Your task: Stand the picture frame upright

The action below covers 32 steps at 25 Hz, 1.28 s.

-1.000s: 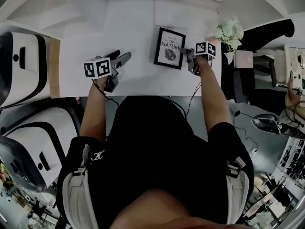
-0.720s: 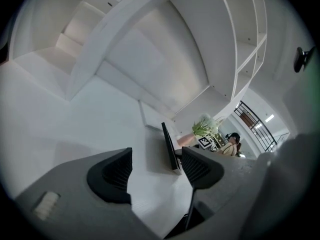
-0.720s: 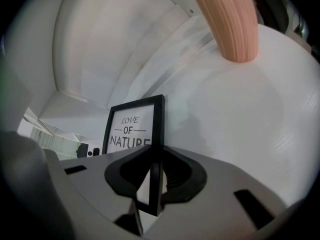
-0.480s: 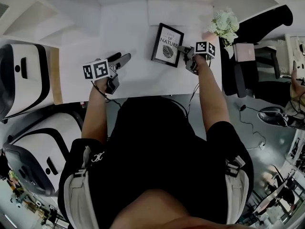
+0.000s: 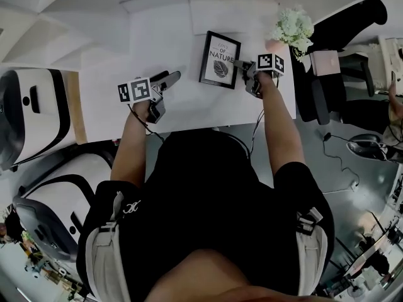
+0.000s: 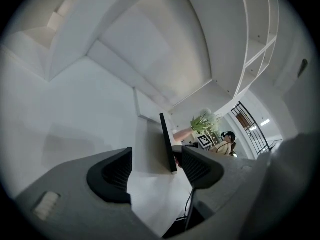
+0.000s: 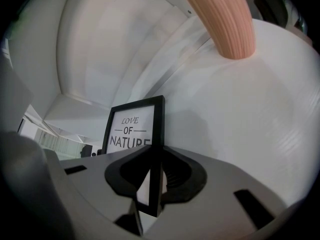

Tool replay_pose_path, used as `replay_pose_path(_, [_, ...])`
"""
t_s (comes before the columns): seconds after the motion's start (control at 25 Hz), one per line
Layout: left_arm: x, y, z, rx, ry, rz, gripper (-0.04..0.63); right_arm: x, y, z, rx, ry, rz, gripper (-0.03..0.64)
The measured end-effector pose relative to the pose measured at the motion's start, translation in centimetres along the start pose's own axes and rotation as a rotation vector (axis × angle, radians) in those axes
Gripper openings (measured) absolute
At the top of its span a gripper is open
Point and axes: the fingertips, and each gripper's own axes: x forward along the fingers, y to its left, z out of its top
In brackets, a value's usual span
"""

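The black picture frame (image 5: pixel 220 60), with "LOVE OF NATURE" and a leaf on its print, is raised off the white table (image 5: pixel 164 36) and leans back a little. My right gripper (image 5: pixel 242 67) is shut on its right edge. In the right gripper view the frame (image 7: pixel 132 129) fills the middle, and the jaws of the right gripper (image 7: pixel 155 176) pinch its thin black edge. From the left gripper view the frame (image 6: pixel 168 141) shows edge-on, close to upright. My left gripper (image 5: pixel 169 78) is open and holds nothing, a short way to the frame's left.
A pink ribbed vase (image 7: pixel 225 19) with white flowers (image 5: pixel 291 27) stands just right of the frame, close to my right gripper. A pink box (image 5: pixel 323 61) and a black chair (image 5: pixel 343 17) lie past the table's right edge. White machines (image 5: pixel 31 115) stand at the left.
My left gripper has drifted slightly right, toward the frame. The right gripper keeps its hold on the frame's edge, and the frame has barely moved.
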Motion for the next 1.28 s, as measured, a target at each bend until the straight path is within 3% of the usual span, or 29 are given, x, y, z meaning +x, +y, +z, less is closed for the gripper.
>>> replay_pose_path(0.4, [7.3,-2.1,-0.3,0.014,0.153,-0.093,0.318,0.1,0.2,0.1,0.017,-0.016,0.009,0.074])
replay_pose_path(0.72, [11.5,-2.4,-0.2,0.039,0.225,-0.113,0.304,0.2,0.0,0.0,0.018,-0.020,0.007,0.074])
replay_pose_path(0.84, [12.2,-2.7,-0.4,0.063,0.266,-0.130,0.228,0.2,0.0,0.2,0.023,-0.029,0.008,0.074])
replay_pose_path(0.92, [12.2,-2.8,-0.7,0.065,0.278,-0.126,0.096,0.1,0.1,0.1,0.027,-0.036,0.005,0.074])
replay_pose_path(1.28, [12.1,-3.4,-1.4,0.054,0.270,-0.107,0.086,-0.4,-0.2,-0.3,0.019,-0.057,-0.062,0.071])
